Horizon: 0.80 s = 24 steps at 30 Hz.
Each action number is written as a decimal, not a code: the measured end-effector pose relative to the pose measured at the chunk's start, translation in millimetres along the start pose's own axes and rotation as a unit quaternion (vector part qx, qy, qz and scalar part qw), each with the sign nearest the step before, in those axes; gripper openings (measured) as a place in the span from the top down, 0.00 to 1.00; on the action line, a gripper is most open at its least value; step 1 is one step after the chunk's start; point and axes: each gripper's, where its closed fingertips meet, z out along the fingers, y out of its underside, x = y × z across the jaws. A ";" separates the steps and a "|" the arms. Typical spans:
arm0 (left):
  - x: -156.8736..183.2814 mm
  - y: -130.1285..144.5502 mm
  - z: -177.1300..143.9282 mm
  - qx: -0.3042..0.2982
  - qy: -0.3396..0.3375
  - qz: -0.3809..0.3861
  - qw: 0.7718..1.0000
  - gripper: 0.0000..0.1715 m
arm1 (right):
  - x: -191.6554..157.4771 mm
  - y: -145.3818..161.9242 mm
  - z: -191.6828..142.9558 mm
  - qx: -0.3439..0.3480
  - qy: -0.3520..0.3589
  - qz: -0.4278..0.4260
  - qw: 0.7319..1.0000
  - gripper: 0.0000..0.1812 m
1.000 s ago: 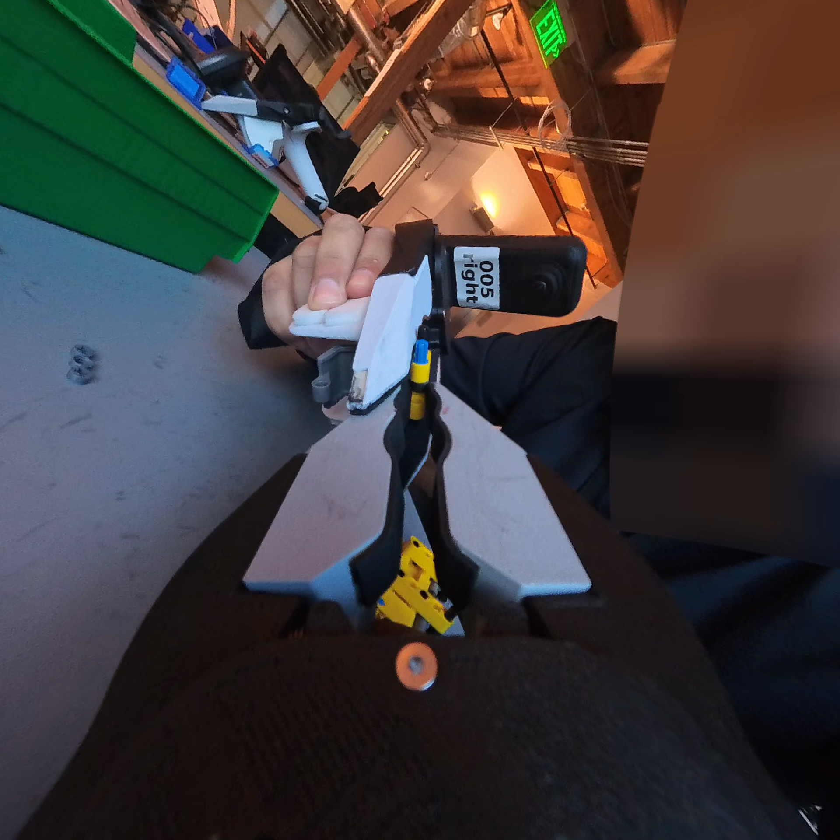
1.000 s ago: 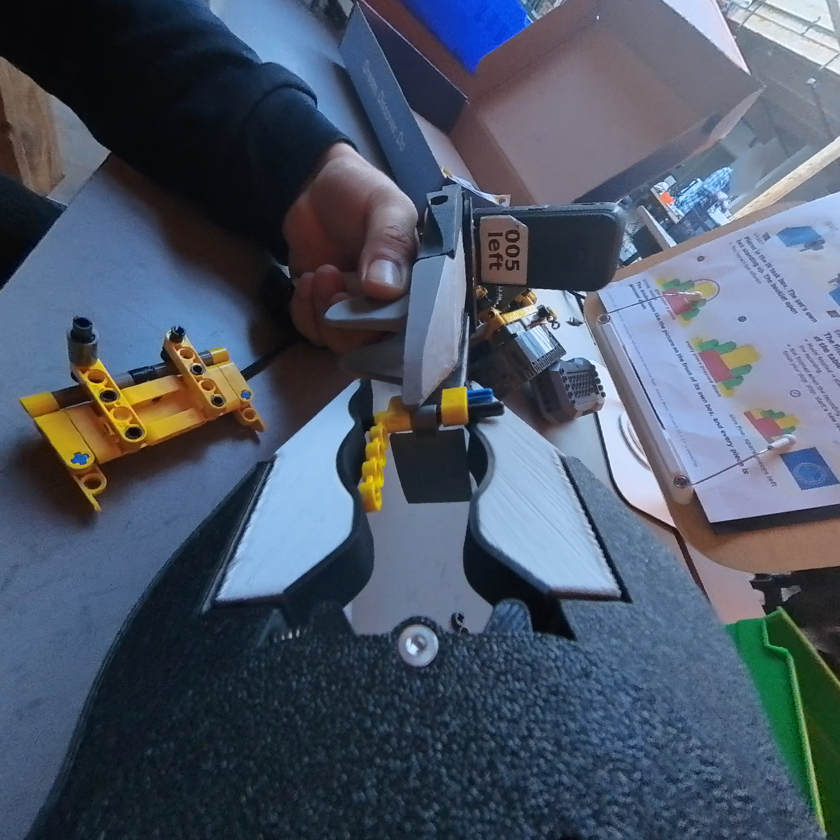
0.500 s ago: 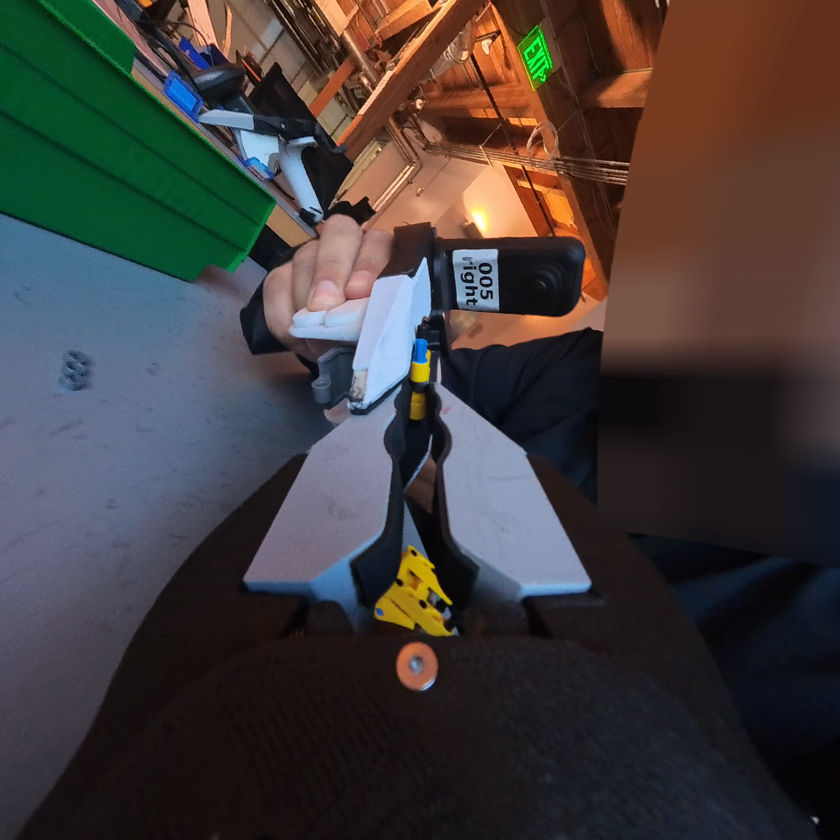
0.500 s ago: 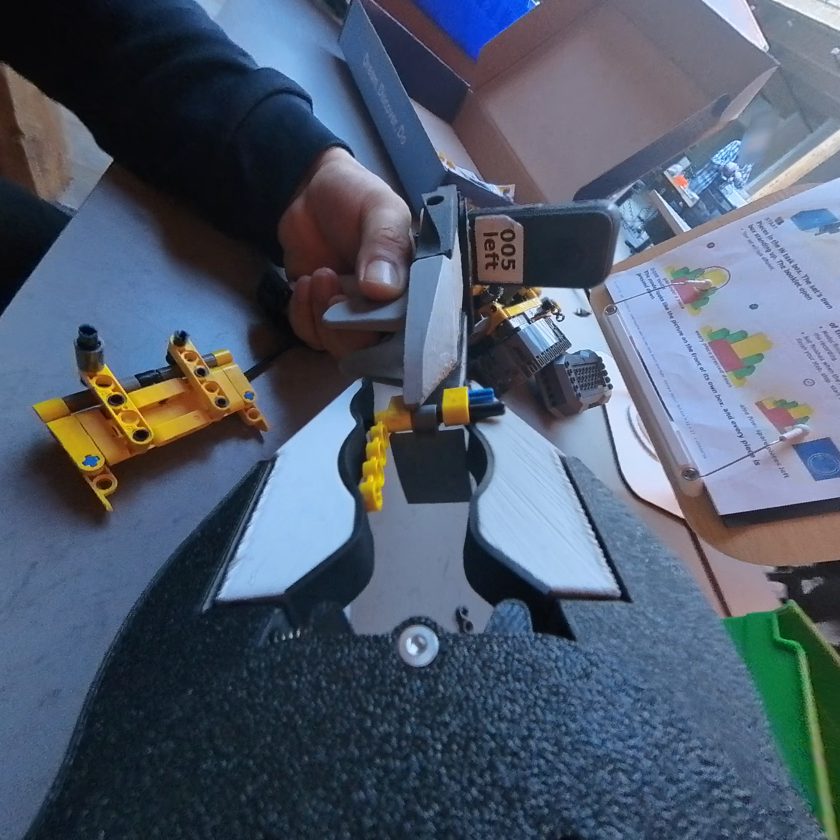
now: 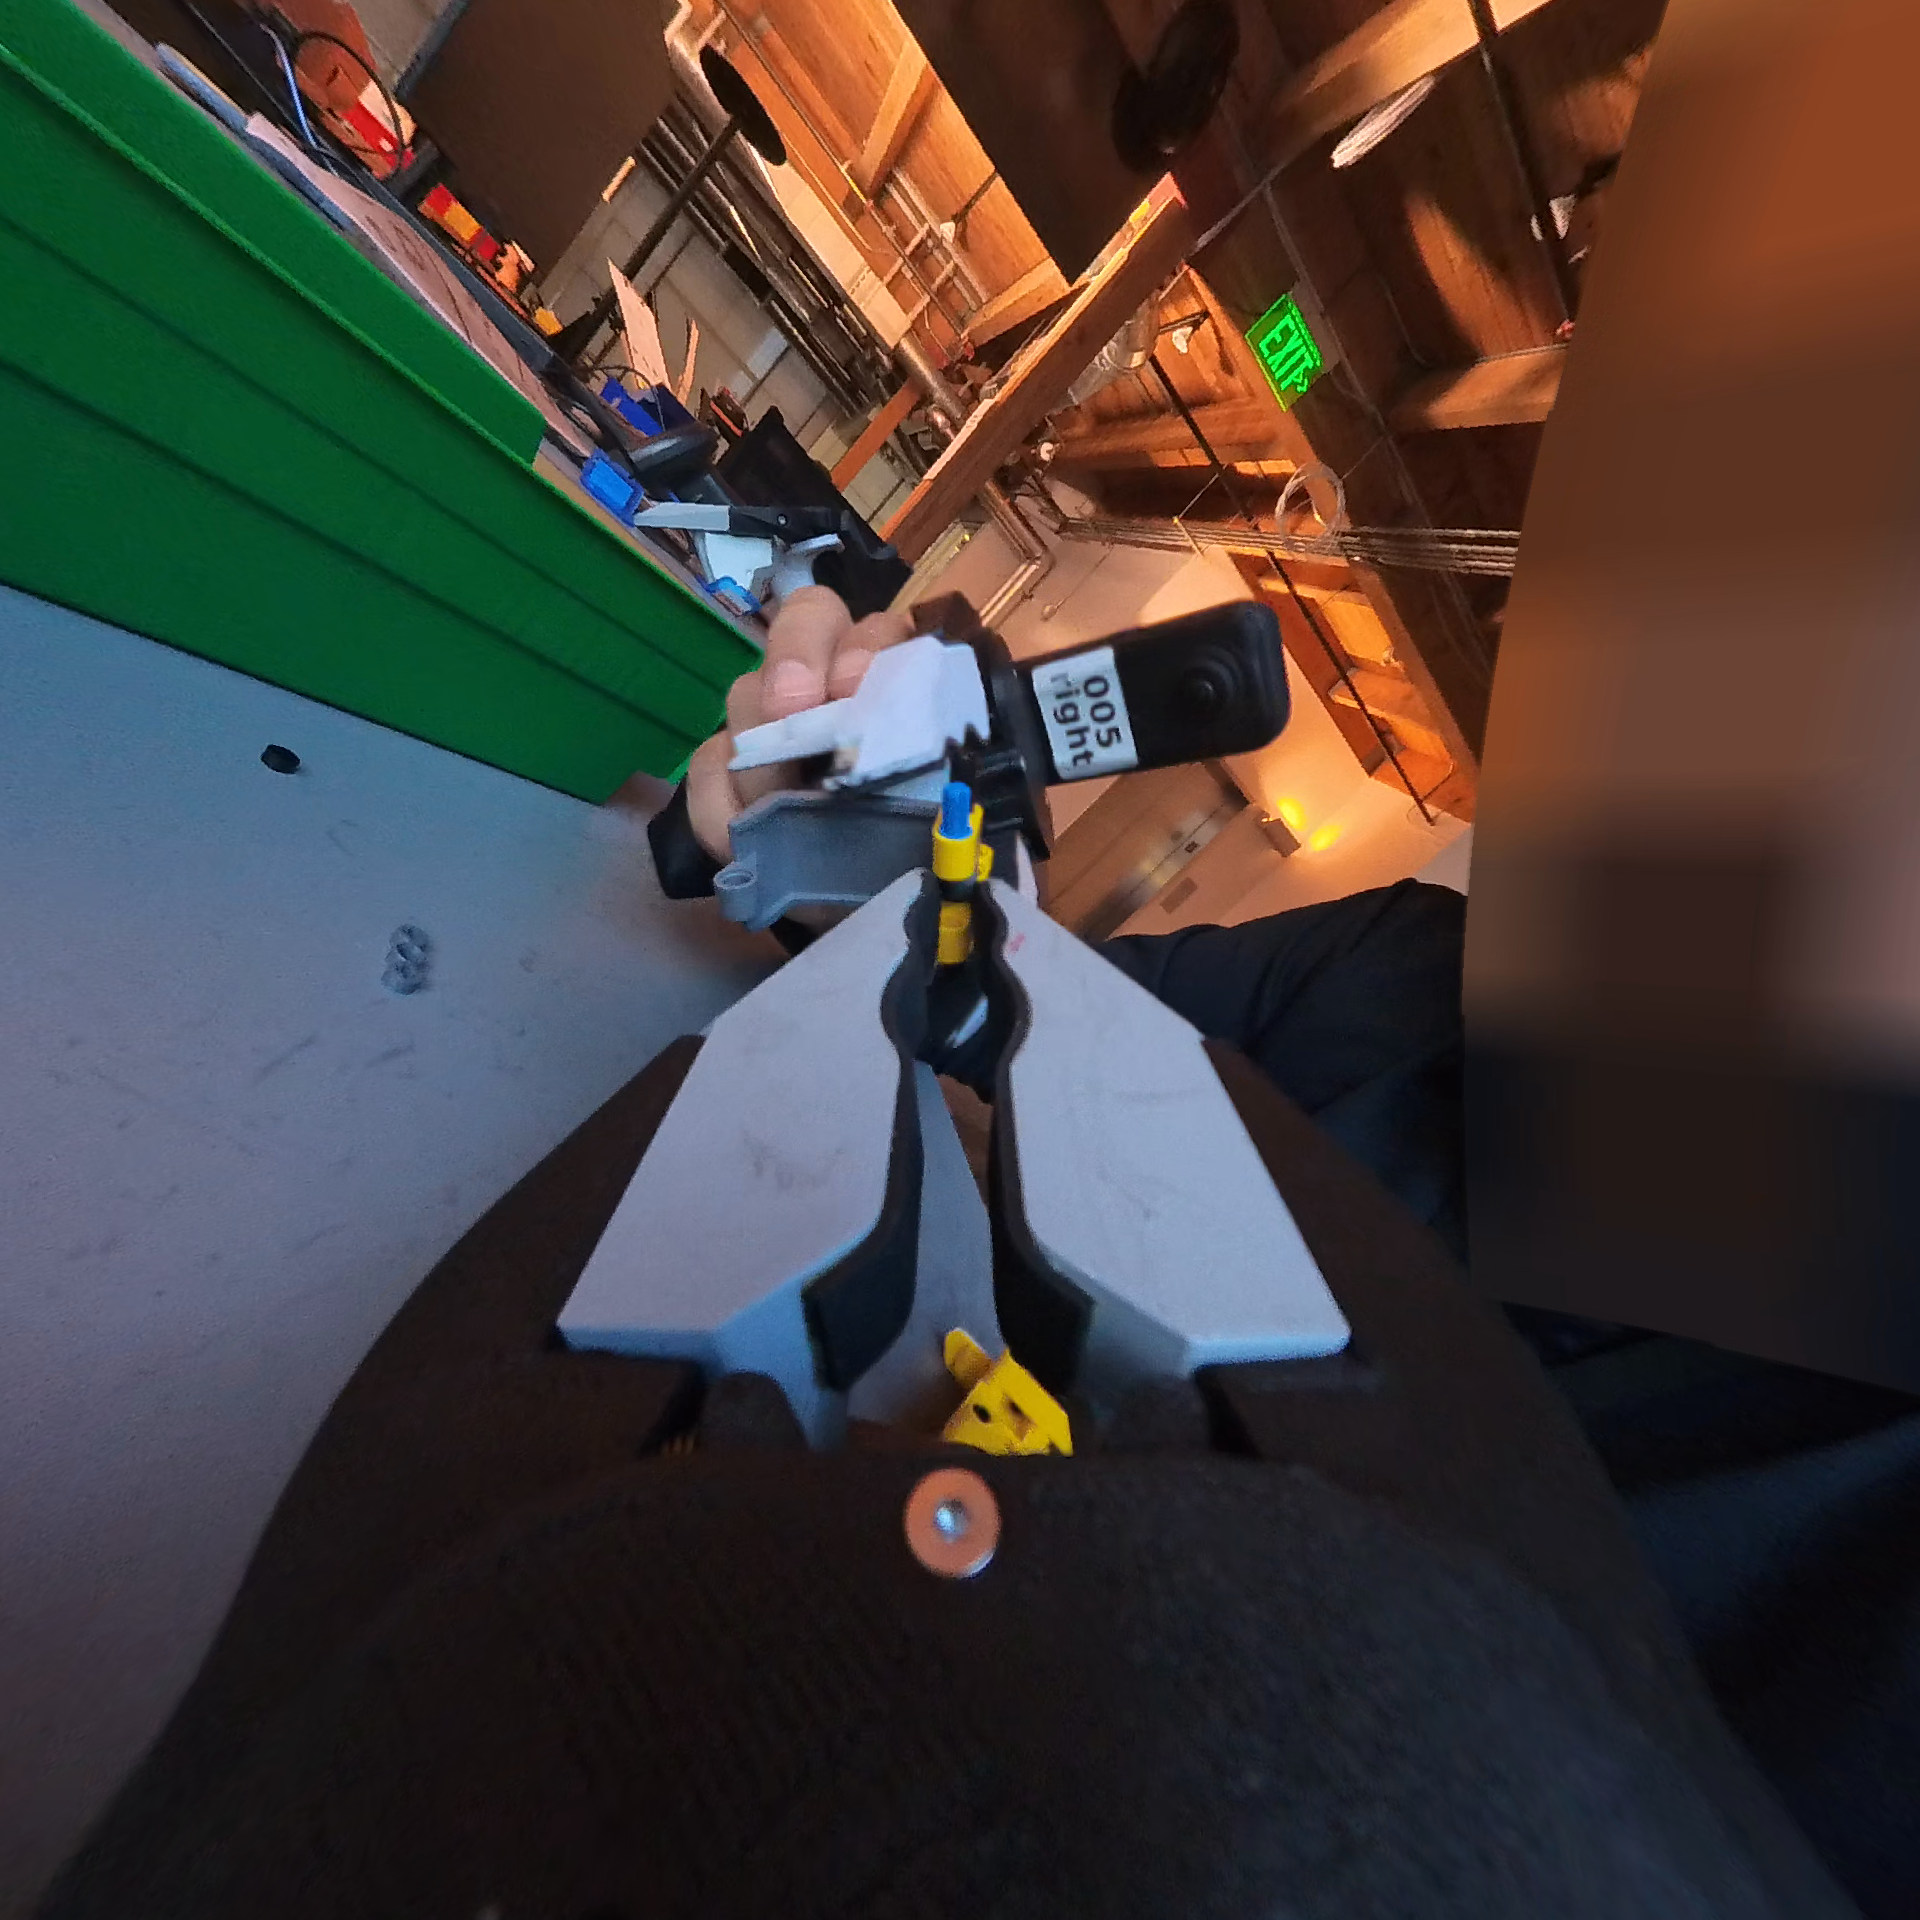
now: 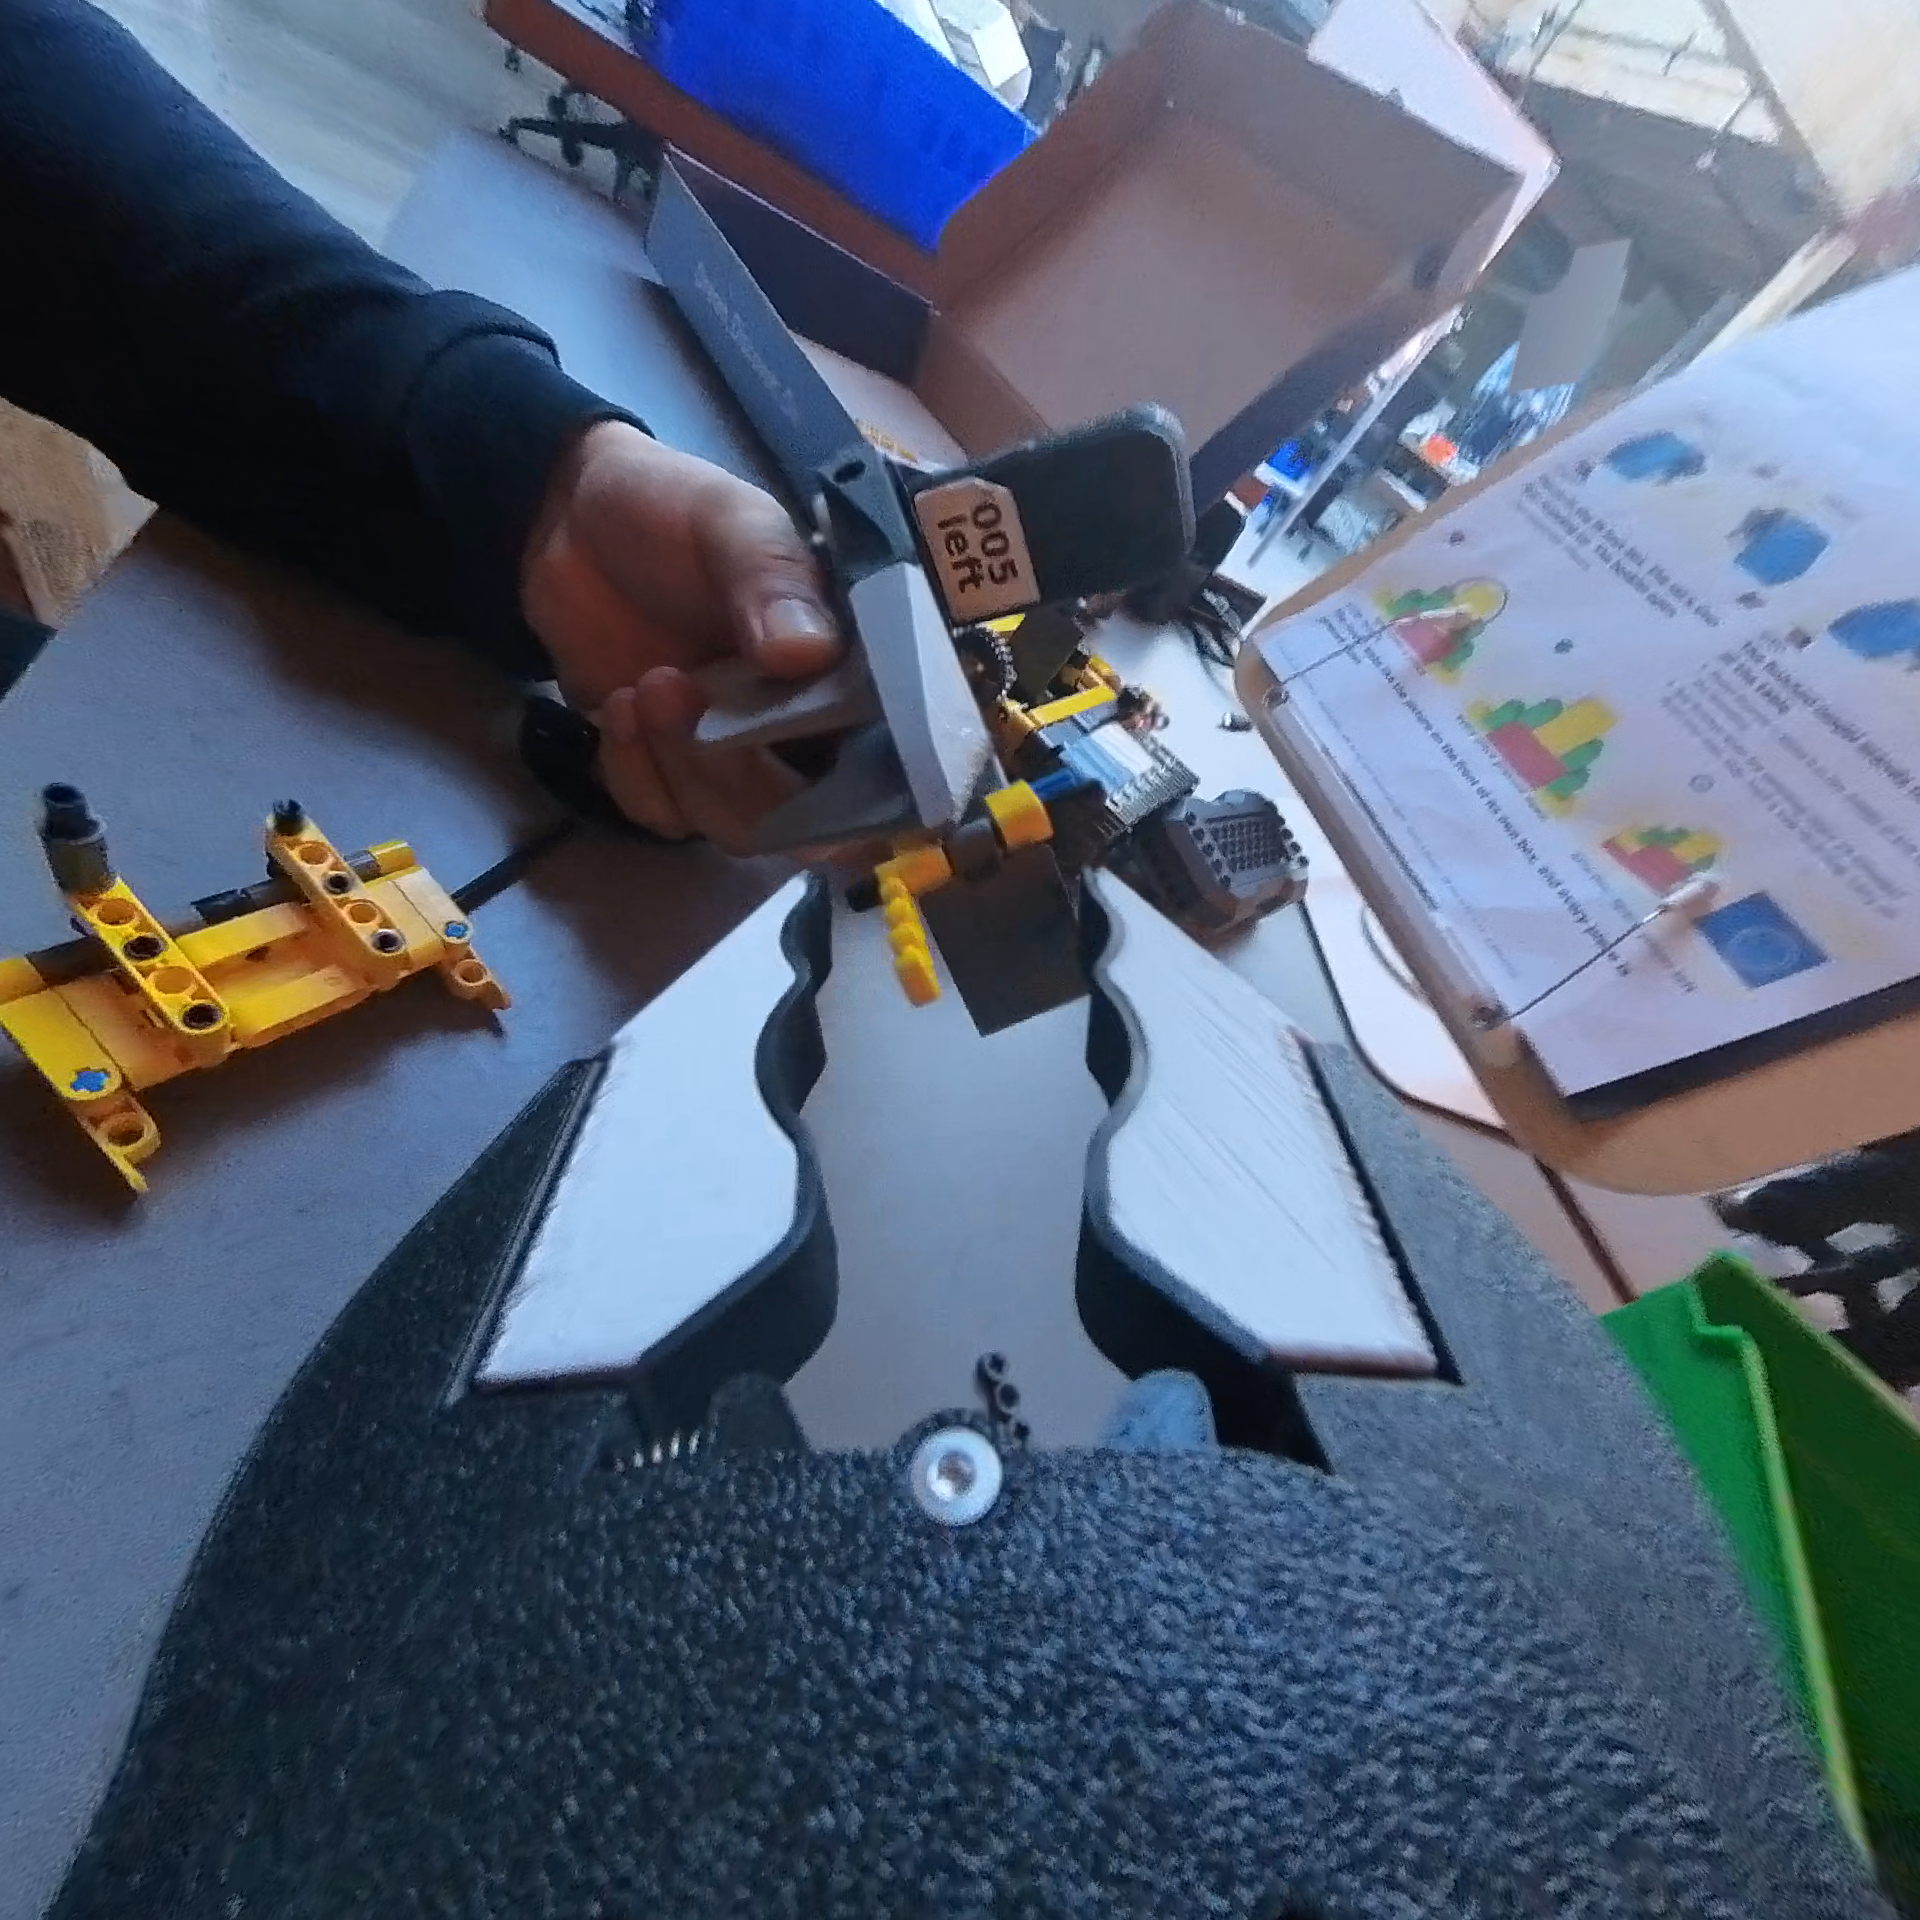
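Now the left gripper (image 5: 954, 925) is pinching the small yellow piece with a blue pin (image 6: 977, 831), while the right gripper (image 6: 956, 914) stands spread just beside it, so I would hold the pinch steady and level.

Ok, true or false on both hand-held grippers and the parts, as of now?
1. The left hand-held gripper is shut on a small yellow-and-blue piece. True.
2. The right hand-held gripper is shut too. False: its fingers stand wide apart, holding nothing.
3. The larger yellow assembly lies on the table, with nothing gripping it. True.
4. The picture sheet lies in a green bin. False: it sits on a wooden board.
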 end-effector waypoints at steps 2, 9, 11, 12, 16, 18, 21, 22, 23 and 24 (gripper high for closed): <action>0.0 -1.5 0.0 0.006 -0.002 0.000 1.000 0.98 | 1.2 -3.6 -3.8 0.004 0.014 -0.034 0.999 0.78; -3.6 -7.7 -1.5 0.029 -0.023 0.019 0.999 1.00 | 3.5 -2.8 -12.6 -0.026 0.045 -0.128 0.990 0.81; -2.9 -7.9 -1.9 0.029 -0.022 0.020 0.999 1.00 | 1.8 -3.3 -12.9 -0.026 0.042 -0.130 0.990 0.81; -3.2 -7.2 -1.8 0.027 -0.022 0.020 0.999 1.00 | 0.9 -1.8 -11.9 -0.027 0.037 -0.123 0.991 0.81; -8.1 -2.2 -0.7 0.009 -0.038 0.021 0.999 1.00 | -4.6 12.5 -5.6 -0.050 0.007 -0.099 0.994 0.81; -11.5 -0.3 -1.2 -0.002 -0.054 0.041 0.998 1.00 | -6.7 17.5 -3.3 -0.061 0.002 -0.103 0.993 0.81; -12.1 -4.3 -4.2 -0.010 -0.078 0.079 0.994 1.00 | -3.9 15.0 -5.3 -0.048 0.002 -0.092 0.995 0.81; -12.1 -5.6 -5.3 -0.014 -0.087 0.094 0.992 1.00 | -2.8 10.9 -7.4 -0.033 -0.001 -0.082 0.996 0.81; -15.5 -7.9 -6.8 -0.015 -0.107 0.109 0.988 0.92 | -2.9 5.5 -10.3 -0.012 -0.009 -0.067 0.998 0.81; -21.2 -10.1 -8.7 -0.015 -0.134 0.119 0.984 0.80 | -3.4 0.3 -13.4 0.008 -0.022 -0.048 0.999 0.81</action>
